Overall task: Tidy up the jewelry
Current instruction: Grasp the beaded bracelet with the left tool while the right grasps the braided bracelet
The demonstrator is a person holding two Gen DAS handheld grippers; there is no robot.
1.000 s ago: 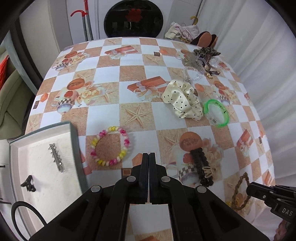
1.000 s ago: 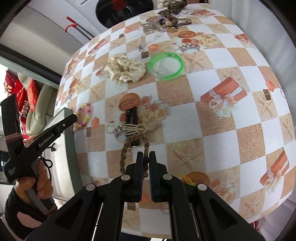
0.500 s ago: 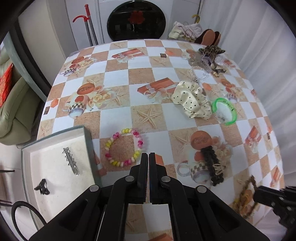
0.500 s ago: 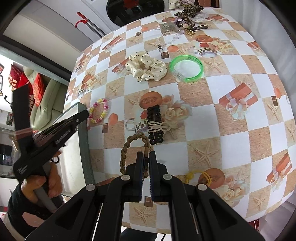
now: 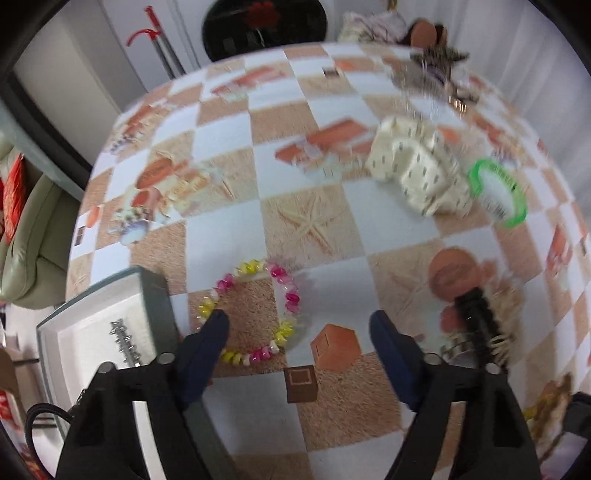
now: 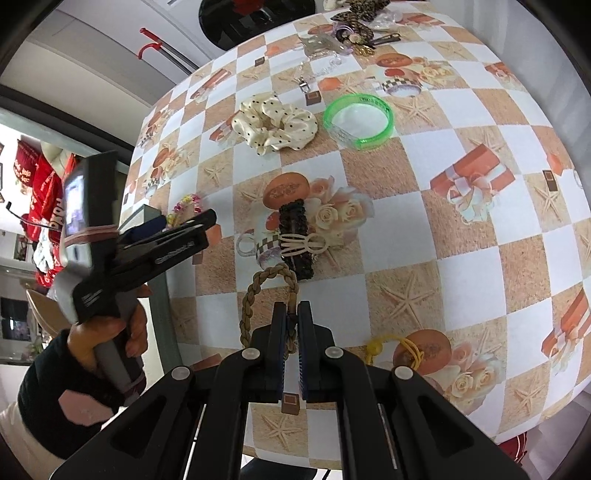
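My left gripper [image 5: 297, 319] is open wide, low over a pink and yellow bead bracelet [image 5: 255, 314] that lies on the table; its left fingertip overlaps the bracelet's left edge. The grey jewelry box [image 5: 92, 314] sits just left, with a silver hair clip [image 5: 125, 339] inside. My right gripper [image 6: 291, 314] is shut on a brown braided bracelet [image 6: 266, 295] and holds it above the table. In the right wrist view the left gripper [image 6: 184, 229] shows by the box edge.
A black beaded hair clip [image 6: 295, 240], a cream dotted scrunchie [image 6: 273, 125], a green bangle [image 6: 358, 120] and a yellow cord [image 6: 391, 347] lie on the checked tablecloth. A pile of jewelry [image 6: 351, 33] sits at the far edge. White curtains hang to the right.
My left gripper has opened from shut and moved forward and down onto the bead bracelet. My right gripper still holds the braided bracelet and has lifted slightly.
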